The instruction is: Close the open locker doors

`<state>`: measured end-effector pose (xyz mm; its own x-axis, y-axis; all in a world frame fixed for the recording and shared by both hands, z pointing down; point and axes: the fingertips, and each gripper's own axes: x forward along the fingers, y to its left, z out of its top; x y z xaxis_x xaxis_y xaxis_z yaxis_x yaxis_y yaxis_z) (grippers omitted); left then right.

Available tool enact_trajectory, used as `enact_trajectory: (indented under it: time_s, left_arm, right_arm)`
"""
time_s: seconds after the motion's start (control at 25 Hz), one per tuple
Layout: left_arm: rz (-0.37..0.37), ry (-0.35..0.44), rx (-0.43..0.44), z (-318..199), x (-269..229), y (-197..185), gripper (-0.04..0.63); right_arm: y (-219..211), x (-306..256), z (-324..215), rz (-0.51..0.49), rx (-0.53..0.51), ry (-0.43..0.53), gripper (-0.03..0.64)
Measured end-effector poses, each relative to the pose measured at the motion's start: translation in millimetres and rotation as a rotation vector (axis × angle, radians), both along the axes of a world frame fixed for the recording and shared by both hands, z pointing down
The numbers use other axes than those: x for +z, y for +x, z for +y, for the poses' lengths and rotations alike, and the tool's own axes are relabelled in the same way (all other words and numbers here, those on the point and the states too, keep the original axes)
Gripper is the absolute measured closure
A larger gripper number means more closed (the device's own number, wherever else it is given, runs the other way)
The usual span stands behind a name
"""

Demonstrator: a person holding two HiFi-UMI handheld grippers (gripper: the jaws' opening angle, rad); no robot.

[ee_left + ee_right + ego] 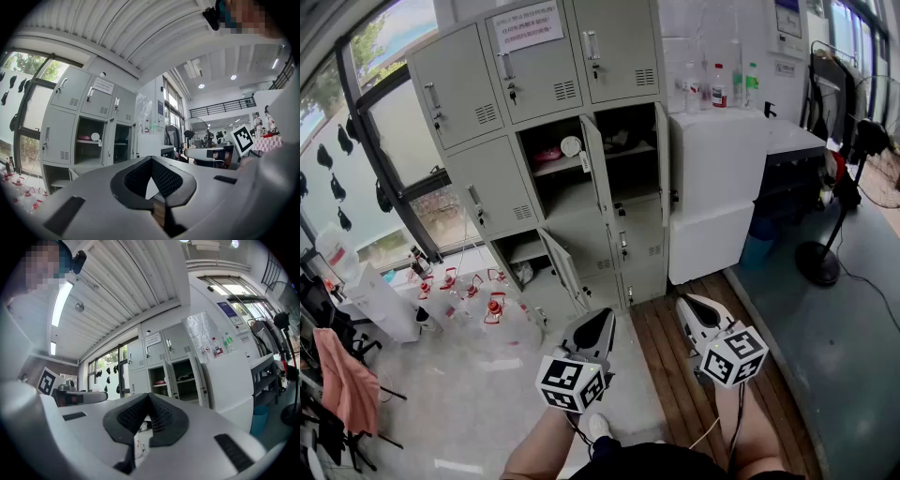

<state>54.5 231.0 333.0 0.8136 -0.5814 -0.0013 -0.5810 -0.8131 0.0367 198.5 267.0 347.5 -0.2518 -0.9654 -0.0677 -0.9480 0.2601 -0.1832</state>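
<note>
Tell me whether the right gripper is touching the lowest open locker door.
Apart. The head view shows the right gripper over the wooden floor, with a stretch of floor between it and the lowest open locker door.

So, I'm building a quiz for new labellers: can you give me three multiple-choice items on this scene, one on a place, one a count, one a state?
1. Where does the pedestal fan stand?
A) right of the white cabinet
B) by the left window
C) inside a locker

2. How many of the lockers stand open?
A) one
B) three
C) six

3. How are the jaws of the left hand-held gripper and right hand-held gripper?
A) wide apart
B) shut on a handle
C) shut, empty

Answers:
1 A, it sits on the floor past the cabinet.
2 B, two open compartments share one row, with another lower left.
3 C, each gripper view shows jaws together with nothing between.
</note>
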Motion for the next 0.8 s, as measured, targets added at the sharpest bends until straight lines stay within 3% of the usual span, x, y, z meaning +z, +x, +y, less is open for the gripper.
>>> enact_trajectory:
  time_s: [0.64,0.72,0.76,0.8]
  left_arm:
    - [0.001,-0.01,-0.024,-18.8,7.3,-2.5,0.583]
    - [0.006,-0.012,-0.023,-24.2,7.9,-4.0,0.581]
    - [0.011,-0.014,-0.018,-27.0,8.3,-4.7,0.572]
    - [0.016,-0.015,-0.014,-30.4,8.8,-5.7,0.468]
  right_arm:
    - [0.5,6.2,-14.5,-0.024,-0.006,-0.002,0.606]
    - [-4.1,4.6,-19.3,-0.034,-0.033,0.008,0.535]
    - [-7.5,3.3,-22.1,-0.04,-0.049,0.017,0.446]
    - [-10.6,2.1,-25.3,-0.044,-0.058,0.027,0.368]
